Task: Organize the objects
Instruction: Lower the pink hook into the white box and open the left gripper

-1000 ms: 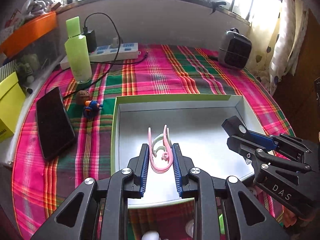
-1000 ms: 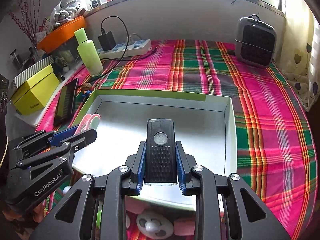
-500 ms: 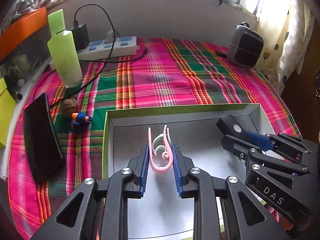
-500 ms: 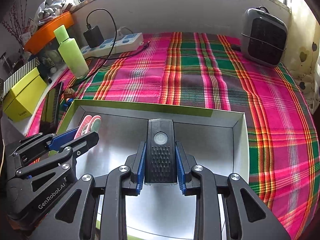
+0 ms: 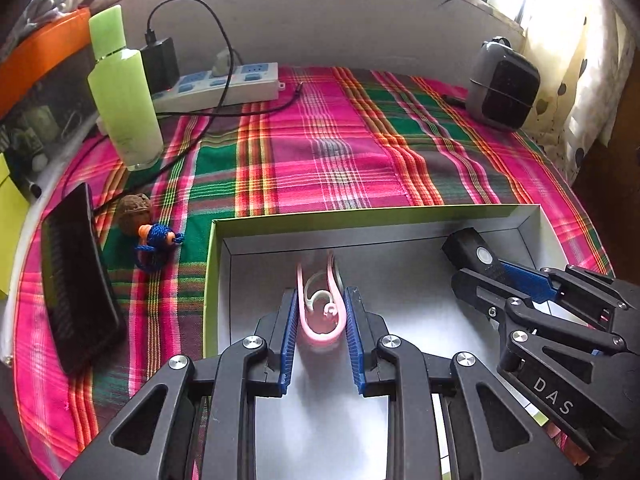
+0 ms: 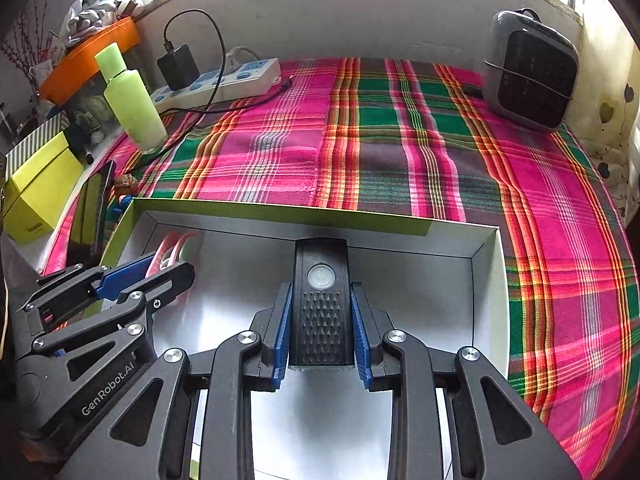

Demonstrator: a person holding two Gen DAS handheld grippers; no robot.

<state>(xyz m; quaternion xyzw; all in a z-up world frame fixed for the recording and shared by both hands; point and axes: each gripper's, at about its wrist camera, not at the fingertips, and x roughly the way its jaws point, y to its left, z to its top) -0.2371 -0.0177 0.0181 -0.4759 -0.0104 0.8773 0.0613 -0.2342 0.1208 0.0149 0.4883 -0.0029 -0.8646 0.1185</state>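
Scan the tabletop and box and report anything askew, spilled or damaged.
Nothing spilled or broken. One oddity: the black phone at the cloth's left edge sits tilted up on its side rather than flat. The green bottle stands upright; the box sits square.

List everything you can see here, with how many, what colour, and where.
box: 1, green rim, white inside, near centre of cloth
clip: 1, pink and white, in left gripper over box
flashlight: 1, black, in right gripper over box
cloth: 1, pink-green plaid, covers table
bottle: 1, light green, far left
power strip: 1, white-blue, by wall
charger: 1, black, plugged in the strip
phone: 1, black, left of box
walnut: 1, brown, beside phone
heater: 1, grey-black, far right
yellow box: 1, left edge
left gripper: 1, black, blue pads
right gripper: 1, black, blue pads
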